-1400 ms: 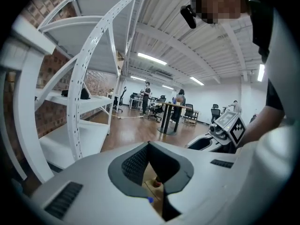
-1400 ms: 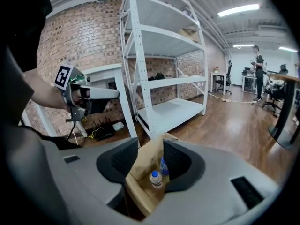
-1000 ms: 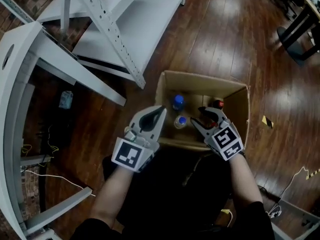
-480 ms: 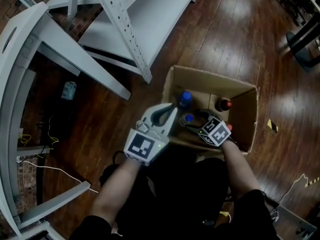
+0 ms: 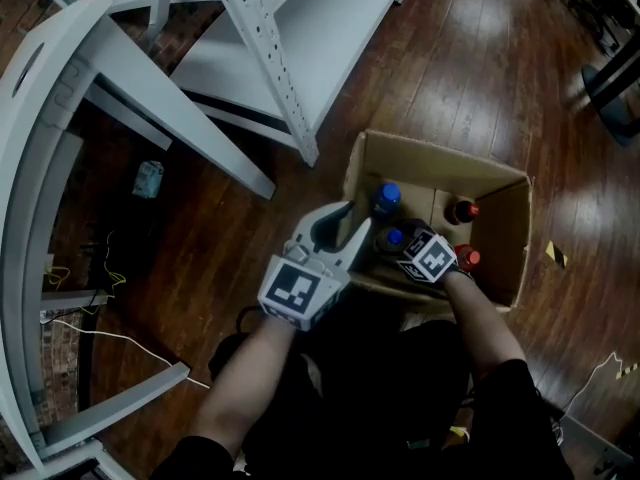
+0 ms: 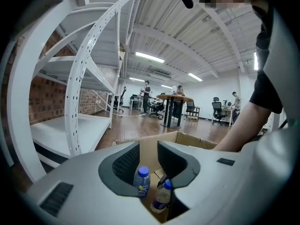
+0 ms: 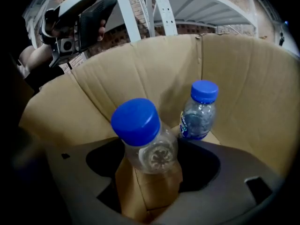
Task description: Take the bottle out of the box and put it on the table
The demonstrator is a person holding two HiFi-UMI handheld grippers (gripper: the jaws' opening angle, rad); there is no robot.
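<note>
Clear plastic bottle (image 7: 151,146) topped by a blue cap, stood inside the cardboard box (image 5: 505,230), flanked by the right gripper (image 7: 152,168)'s just-opened, widely spread jaws, left gripper (image 6: 149,157) held at the box's edge, jaws just parted, nothing gripped between them.

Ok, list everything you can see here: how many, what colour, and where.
cardboard box: one, brown, open, on the floor in front of the person
blue-capped bottles: two, clear, left side of the box
red-capped bottles: two, right side of the box
shelving: white metal, upper left
small object: one, teal, on the floor by the shelving; too small to identify
cable: white, on the floor at left
floor: dark brown wood
left gripper: one, white, above the box's near rim; jaws have just been opening, nothing between them
right gripper: one, grey, inside the box; jaws have just been opening, apart around the nearer blue-capped bottle
</note>
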